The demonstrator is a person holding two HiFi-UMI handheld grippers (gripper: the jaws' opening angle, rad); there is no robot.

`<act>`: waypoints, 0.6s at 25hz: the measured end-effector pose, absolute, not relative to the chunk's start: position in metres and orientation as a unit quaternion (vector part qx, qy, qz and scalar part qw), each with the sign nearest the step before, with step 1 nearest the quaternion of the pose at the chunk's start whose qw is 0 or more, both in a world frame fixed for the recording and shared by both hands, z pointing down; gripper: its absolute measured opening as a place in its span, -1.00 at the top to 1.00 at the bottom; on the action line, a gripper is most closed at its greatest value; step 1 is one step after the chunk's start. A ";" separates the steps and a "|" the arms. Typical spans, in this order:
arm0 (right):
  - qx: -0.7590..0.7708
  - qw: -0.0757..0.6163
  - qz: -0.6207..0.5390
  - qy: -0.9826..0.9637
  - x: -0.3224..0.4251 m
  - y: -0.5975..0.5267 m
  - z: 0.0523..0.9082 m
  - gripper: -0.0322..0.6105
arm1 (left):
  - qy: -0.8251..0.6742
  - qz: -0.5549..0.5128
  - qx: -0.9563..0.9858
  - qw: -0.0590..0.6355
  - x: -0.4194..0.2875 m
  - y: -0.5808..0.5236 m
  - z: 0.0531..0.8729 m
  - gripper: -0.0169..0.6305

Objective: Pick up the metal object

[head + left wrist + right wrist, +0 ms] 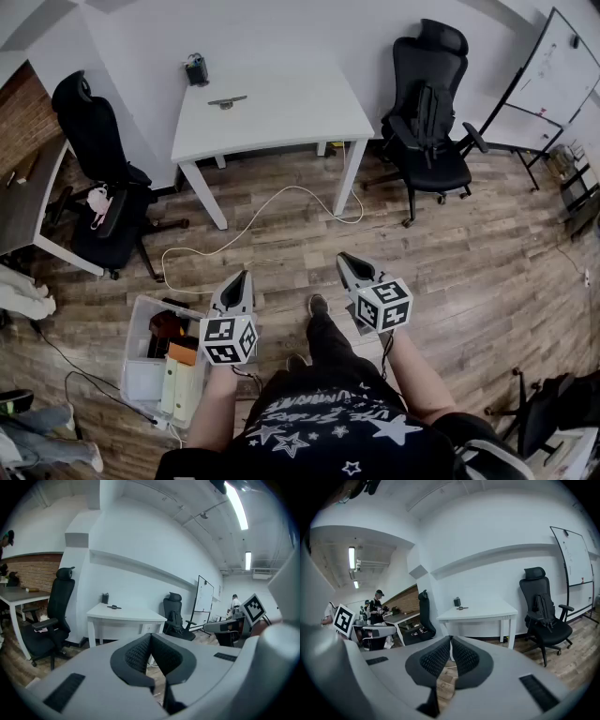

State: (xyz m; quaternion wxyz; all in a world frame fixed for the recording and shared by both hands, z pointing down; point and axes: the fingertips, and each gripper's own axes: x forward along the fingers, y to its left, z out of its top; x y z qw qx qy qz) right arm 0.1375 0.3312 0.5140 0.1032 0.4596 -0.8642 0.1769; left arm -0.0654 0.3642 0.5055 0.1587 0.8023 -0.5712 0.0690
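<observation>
The metal object (227, 100) is a small flat dark-grey piece lying on the white table (281, 117) across the room, near its far left side. It also shows as a small dark shape in the left gripper view (114, 607) and the right gripper view (462, 607). My left gripper (240, 276) and right gripper (343, 259) are held side by side over the wooden floor, well short of the table and pointing toward it. Both have their jaws shut with nothing between them (151, 637) (450, 639).
A dark container (196, 69) stands at the table's back left corner. Black office chairs flank the table (108, 178) (429, 112). A white cable (262, 211) loops over the floor in front. A plastic bin (150, 361) sits at my left, a whiteboard (553, 84) far right.
</observation>
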 end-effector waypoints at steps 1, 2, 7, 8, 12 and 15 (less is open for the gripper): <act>0.459 0.103 0.177 -0.864 0.138 0.334 0.513 0.75 | -0.570 0.069 0.803 0.159 -0.064 0.366 0.505 0.89; 0.459 0.103 0.177 -0.865 0.138 0.336 0.513 0.75 | -0.570 0.069 0.803 0.159 -0.063 0.368 0.504 0.89; 0.459 0.106 0.178 -0.864 0.141 0.343 0.512 0.75 | -0.565 0.070 0.807 0.157 -0.056 0.372 0.501 0.89; 0.460 0.106 0.178 -0.863 0.141 0.344 0.513 0.75 | -0.564 0.070 0.808 0.157 -0.056 0.373 0.502 0.89; 0.460 0.108 0.184 -0.862 0.141 0.346 0.517 0.75 | -0.564 0.071 0.806 0.168 -0.057 0.376 0.508 0.89; 0.462 0.106 0.187 -0.861 0.141 0.343 0.519 0.75 | -0.564 0.072 0.804 0.174 -0.058 0.374 0.512 0.89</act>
